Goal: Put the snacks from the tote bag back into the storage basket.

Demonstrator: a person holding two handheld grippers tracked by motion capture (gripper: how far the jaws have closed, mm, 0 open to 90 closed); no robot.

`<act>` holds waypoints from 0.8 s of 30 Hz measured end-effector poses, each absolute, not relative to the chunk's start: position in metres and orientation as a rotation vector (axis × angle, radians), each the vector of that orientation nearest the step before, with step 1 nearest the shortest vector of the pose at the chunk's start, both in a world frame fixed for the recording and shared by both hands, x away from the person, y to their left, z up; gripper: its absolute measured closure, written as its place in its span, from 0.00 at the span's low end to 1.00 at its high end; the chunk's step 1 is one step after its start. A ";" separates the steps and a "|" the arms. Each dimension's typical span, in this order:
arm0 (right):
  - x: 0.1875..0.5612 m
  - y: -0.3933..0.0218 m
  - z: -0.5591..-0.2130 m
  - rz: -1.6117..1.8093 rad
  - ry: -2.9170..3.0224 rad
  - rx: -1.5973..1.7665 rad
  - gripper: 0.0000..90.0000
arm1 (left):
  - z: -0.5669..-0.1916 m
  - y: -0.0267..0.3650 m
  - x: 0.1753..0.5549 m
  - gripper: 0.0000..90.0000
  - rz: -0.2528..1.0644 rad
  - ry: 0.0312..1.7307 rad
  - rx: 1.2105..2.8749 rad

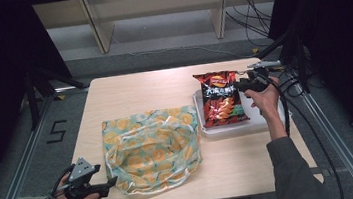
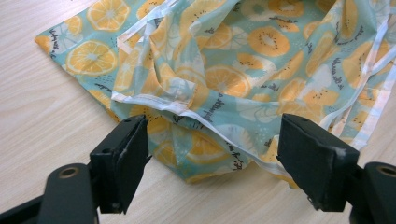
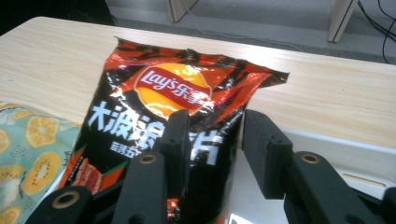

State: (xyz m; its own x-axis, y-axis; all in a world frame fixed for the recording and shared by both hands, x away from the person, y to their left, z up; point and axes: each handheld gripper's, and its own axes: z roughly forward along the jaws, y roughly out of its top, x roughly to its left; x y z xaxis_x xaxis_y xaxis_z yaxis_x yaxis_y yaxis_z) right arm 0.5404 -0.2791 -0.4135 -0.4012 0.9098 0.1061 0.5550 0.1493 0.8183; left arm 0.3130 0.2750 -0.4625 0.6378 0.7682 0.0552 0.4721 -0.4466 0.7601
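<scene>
High view above the table (image 1: 232, 168); gripper views close on fruit-print bag (image 2: 243, 70) and chip bag (image 3: 173, 107), both shared.

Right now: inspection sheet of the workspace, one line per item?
Surface: light wooden table, bare around the items.
Job's things: crisp bag lying on a white tray; fruit-print fabric bag crumpled flat beside the tray.
Clutter: nothing seen.
Grippers: left gripper open, jaws either side of the fabric bag's edge, not pressing; right gripper open, jaws over the crisp bag's edge, no grip seen.
Cables: loose cables on the floor behind; one trails from each gripper.
Surroundings: grey floor, wooden frame legs behind, dark curtains at the sides.
</scene>
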 end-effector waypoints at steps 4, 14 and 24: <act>0.537 -0.272 -0.410 1.172 1.997 1.412 0.68 | -0.462 0.275 0.313 0.27 0.520 0.976 2.114; 0.524 -0.261 -0.394 1.216 2.040 1.365 0.60 | -0.460 0.277 0.313 0.27 0.521 0.969 2.121; 0.508 -0.244 -0.380 1.214 2.090 1.269 0.55 | -0.457 0.281 0.312 0.27 0.536 0.962 2.141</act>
State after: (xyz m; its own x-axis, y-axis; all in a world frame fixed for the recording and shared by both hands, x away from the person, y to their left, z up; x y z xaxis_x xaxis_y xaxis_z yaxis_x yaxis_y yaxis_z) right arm 0.5082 -0.2440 -0.3803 -0.5023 0.8600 0.0897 0.5039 0.2069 0.8386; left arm 0.3125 0.2809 -0.4565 0.6354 0.7683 0.0774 0.4702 -0.4645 0.7505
